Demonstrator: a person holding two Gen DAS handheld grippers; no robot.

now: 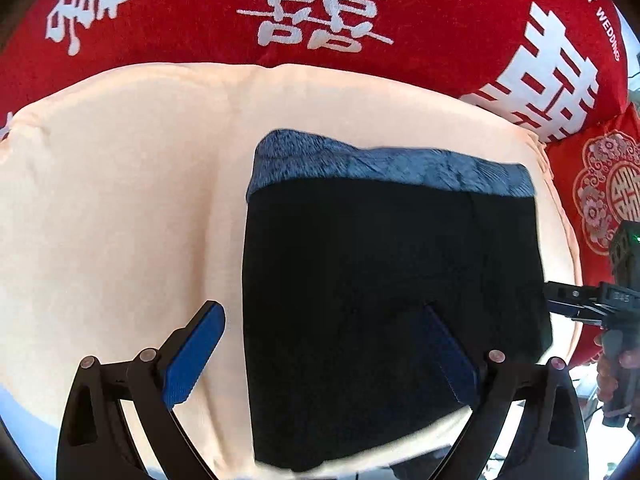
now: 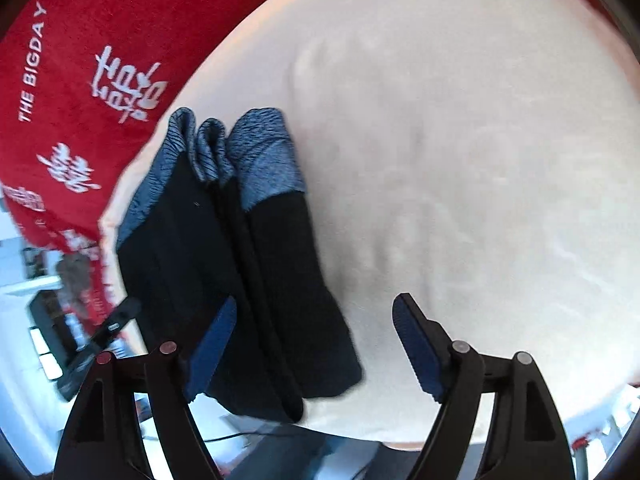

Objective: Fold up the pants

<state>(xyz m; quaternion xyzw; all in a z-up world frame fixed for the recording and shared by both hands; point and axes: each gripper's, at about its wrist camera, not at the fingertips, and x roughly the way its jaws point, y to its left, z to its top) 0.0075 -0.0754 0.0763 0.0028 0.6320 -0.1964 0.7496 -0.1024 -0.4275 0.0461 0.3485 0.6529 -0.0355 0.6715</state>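
Observation:
The black pants [image 1: 384, 280] with a blue-grey waistband lie folded in a compact rectangle on a cream cushion [image 1: 120, 184]. My left gripper [image 1: 326, 354] is open and empty, hovering over the near left part of the pants. In the right wrist view the folded pants [image 2: 240, 264] show stacked layers from the side near the cushion's left edge. My right gripper [image 2: 314, 346] is open and empty, its left finger over the pants' near end. The right gripper also shows in the left wrist view [image 1: 576, 304] beside the pants' right edge.
A red blanket [image 1: 280, 12] with white characters lies behind the cushion; it also shows in the right wrist view [image 2: 80, 80]. A red patterned pillow [image 1: 600, 184] sits at the right. The cream cushion [image 2: 460, 160] stretches wide to the right of the pants.

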